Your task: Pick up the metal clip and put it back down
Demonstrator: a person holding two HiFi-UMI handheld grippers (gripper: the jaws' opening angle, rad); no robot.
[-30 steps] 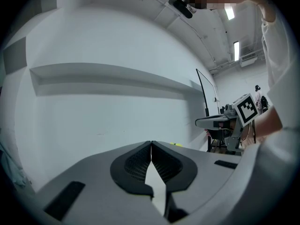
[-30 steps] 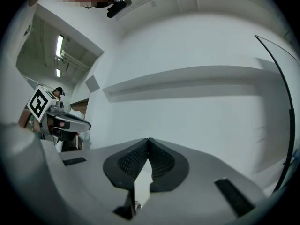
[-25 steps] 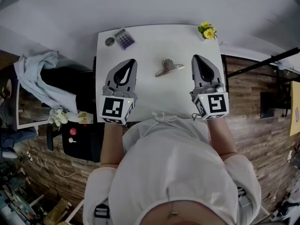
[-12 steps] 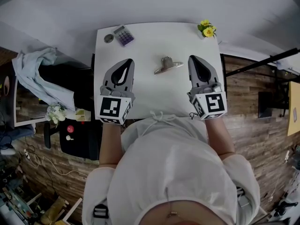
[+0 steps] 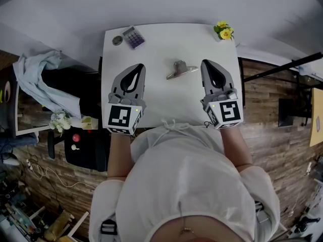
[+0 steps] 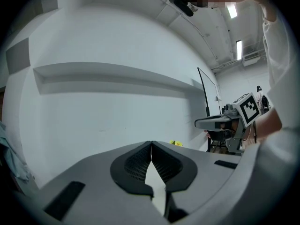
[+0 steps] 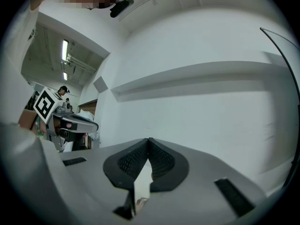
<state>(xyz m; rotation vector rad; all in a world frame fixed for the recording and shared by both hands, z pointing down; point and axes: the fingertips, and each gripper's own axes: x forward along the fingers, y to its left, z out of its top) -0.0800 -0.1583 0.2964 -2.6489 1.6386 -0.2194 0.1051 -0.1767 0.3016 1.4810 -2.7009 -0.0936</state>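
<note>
Hardly anything has shifted since a second ago: only the right gripper (image 5: pixel 207 63) has edged a little to its left and now sits closer to the metal clip (image 5: pixel 179 69), while the left gripper (image 5: pixel 138 65) is where it was. Both grippers are held over the white worktop (image 5: pixel 166 102) by a person in a white top (image 5: pixel 192 185), and both point away from the body towards the far edge. The left gripper's jaws are pressed together with nothing between them, as its own view shows. The right gripper's jaws are likewise pressed together and empty. The metal clip lies on the worktop between the two grippers, just to the left of the right gripper's tip and well apart from the left gripper; neither gripper touches it. Beyond the left gripper, near the far corner, lies a small calculator (image 5: pixel 133 37) with a little round tin (image 5: pixel 117 41) just beside it. Beyond the right gripper, at the other far corner, stands a small bunch of yellow flowers (image 5: pixel 222 32).
</note>
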